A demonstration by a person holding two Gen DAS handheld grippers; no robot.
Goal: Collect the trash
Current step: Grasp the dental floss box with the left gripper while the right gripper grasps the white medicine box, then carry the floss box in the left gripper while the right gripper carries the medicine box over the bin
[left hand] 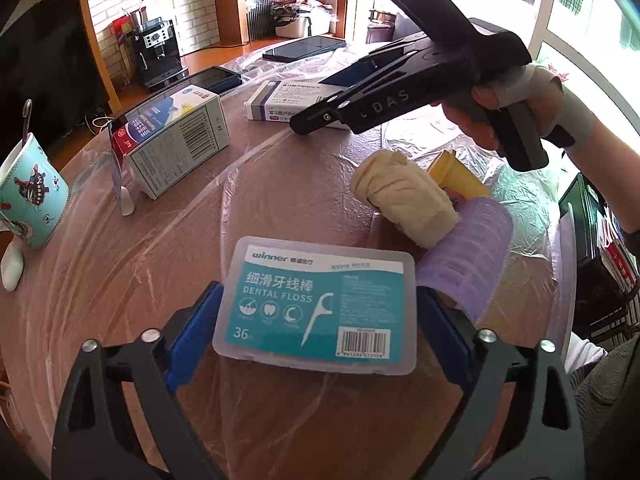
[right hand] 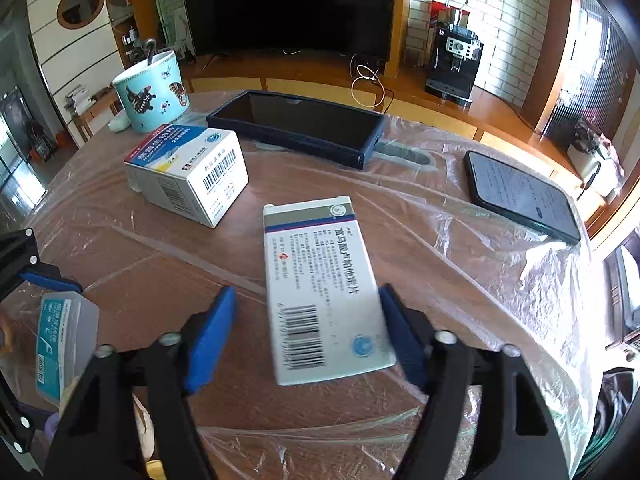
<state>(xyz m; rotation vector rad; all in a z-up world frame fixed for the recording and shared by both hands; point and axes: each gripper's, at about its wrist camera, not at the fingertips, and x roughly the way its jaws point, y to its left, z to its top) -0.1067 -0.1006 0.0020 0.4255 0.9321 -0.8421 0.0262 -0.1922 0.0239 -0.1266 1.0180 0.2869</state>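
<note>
A round desk (right hand: 460, 216) under crinkled plastic film sits before a television (right hand: 288, 4) and brick wall. Only the left view shows the towel roll (left hand: 404, 196) at two o'clock; left fingers (left hand: 200, 320) clamp the floss box (left hand: 316, 304), while right fingers (right hand: 212, 332) flank a pill box (right hand: 324, 292), the left pad apart.

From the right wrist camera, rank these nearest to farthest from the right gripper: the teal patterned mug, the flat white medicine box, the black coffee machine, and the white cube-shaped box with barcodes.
1. Flat white medicine box, between the right gripper fingers.
2. White cube-shaped box with barcodes, left of centre.
3. Teal patterned mug, behind it at the far left.
4. Black coffee machine, off the table, far right.
</note>
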